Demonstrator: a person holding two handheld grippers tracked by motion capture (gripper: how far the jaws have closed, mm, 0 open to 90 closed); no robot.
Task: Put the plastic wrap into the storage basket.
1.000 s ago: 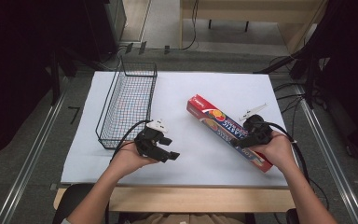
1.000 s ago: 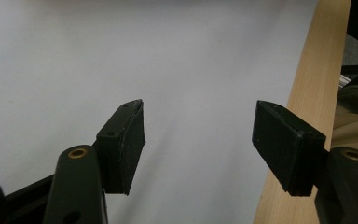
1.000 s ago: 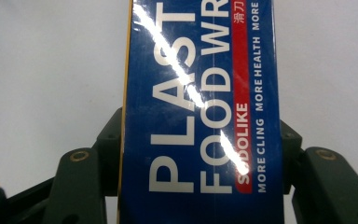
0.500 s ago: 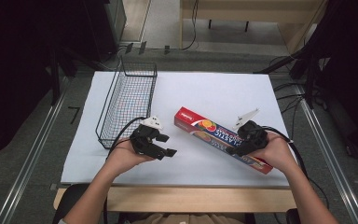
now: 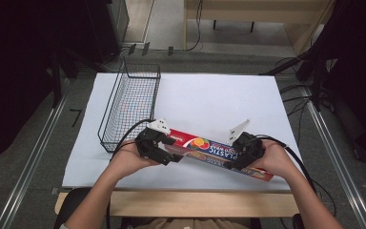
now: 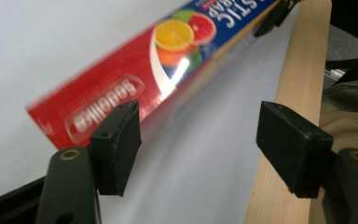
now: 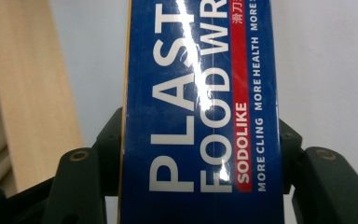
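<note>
A long box of plastic food wrap [image 5: 209, 151], red at one end and blue along its side, lies slantwise over the white sheet near the table's front edge. My right gripper [image 5: 242, 153] is shut on its blue part [image 7: 200, 70], one jaw on each side of the box. My left gripper [image 5: 169, 150] sits at the box's red end [image 6: 98, 112]. Its jaws have just been opening and stand wide apart [image 6: 200, 135]. Nothing is between the pads: the red end lies just beyond the left pad [image 6: 116, 144].
A black wire basket [image 5: 129, 102] stands at the left of the white sheet [image 5: 209, 100], just behind my left hand. The wooden table edge [image 5: 195, 202] runs along the front. Cables trail from both grippers.
The right hand has brought the box leftward until its red end reaches the left gripper. The left gripper's jaws have opened wider; that hand has hardly shifted.
</note>
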